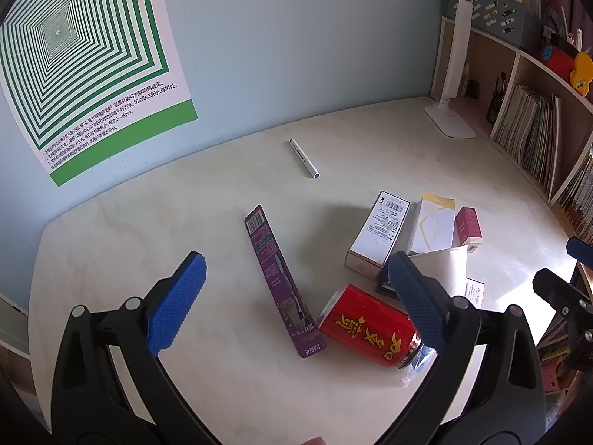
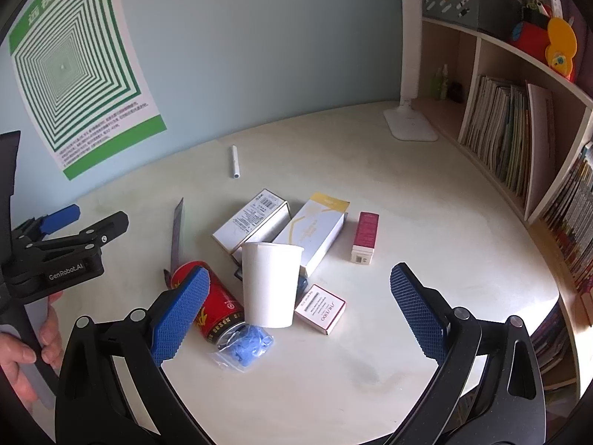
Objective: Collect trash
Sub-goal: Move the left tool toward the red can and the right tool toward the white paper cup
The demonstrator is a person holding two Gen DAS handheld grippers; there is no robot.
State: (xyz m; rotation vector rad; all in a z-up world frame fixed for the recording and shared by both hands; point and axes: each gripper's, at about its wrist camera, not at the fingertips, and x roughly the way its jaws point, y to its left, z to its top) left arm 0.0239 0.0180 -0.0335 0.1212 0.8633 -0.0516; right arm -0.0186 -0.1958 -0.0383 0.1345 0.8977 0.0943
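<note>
Both grippers gaping, trash clustered mid-table (image 2: 407, 333)

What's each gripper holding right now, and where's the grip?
Nothing held. Left gripper is open above the red can and purple package; right gripper is open around the paper cup, not touching.

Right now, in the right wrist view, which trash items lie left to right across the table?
Purple package → red can → paper cup → small white-and-pink box → magenta box.
</note>
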